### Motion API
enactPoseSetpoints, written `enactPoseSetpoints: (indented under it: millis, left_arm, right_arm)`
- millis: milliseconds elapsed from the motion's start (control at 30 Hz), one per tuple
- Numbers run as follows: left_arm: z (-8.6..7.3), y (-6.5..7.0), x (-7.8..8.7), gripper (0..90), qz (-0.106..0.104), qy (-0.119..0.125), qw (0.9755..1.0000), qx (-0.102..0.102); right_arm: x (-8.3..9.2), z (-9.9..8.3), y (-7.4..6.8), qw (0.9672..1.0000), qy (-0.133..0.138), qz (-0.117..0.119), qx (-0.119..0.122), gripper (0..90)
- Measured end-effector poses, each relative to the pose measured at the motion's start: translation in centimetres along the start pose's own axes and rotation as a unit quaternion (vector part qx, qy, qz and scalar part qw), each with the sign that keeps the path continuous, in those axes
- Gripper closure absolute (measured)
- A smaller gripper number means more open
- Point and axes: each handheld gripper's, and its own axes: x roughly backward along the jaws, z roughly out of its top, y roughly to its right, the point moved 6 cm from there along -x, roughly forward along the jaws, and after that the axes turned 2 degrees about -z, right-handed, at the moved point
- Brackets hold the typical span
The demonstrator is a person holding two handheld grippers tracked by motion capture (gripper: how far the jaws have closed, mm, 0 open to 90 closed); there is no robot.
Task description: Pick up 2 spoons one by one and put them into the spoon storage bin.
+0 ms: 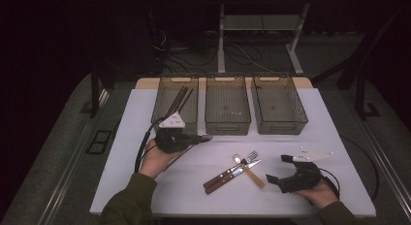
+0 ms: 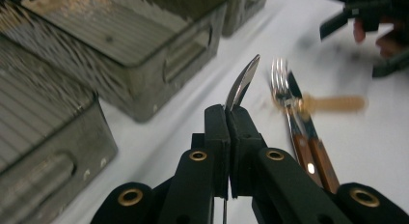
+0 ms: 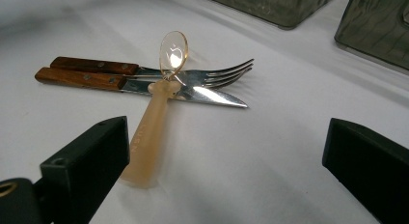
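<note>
- Sorting cutlery from the white table [image 1: 145,108] into three clear bins along the upper middle of the high view.
- Left gripper [image 2: 226,119], at left centre of the high view just below the left bin [image 1: 177,102], clamped tight on a metal blade [image 2: 242,82], probably a knife; tip curving up past the closed jaws at the centre of the left gripper view.
- Carry step judged in hand: piece lifted clear of the table, not yet over any bin.
- Left bin already holding dark wooden-handled pieces [image 1: 178,102]; middle bin [image 1: 227,104] and right bin [image 1: 278,104] looking nearly bare.
- Right gripper [image 1: 280,169], lower right of the high view, jaws spread wide and holding nothing, resting low beside the remaining pile.
- Remaining pile at lower centre of the high view: fork [image 3: 212,74] and knife [image 3: 202,95] with wooden handles lying side by side, amber plastic spoon [image 3: 159,108] laid across them.
- Next move likely calling for a short lift over the near wall of the chosen bin, blade levelled, then release low inside to avoid a bounce.
- Afterwards, spoon on top the natural pick for the open right gripper.
</note>
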Motion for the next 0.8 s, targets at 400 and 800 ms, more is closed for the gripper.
enactPoseSetpoints:
  millis: [400, 800]
  left_arm:
    - [4.1, -1.4, -1.6, 88.1, 0.012, 0.024, 0.9996, 0.006]
    - [8.8, -2.8, -3.7, 88.2, 0.027, 0.049, 0.9984, 0.002]
  right_arm:
    - [0.1, -0.1, -0.1, 1.0, -0.002, 0.003, 0.004, 2.3]
    - [0.0, 0.0, -0.3, 1.0, 0.0, 0.003, 0.005, 2.3]
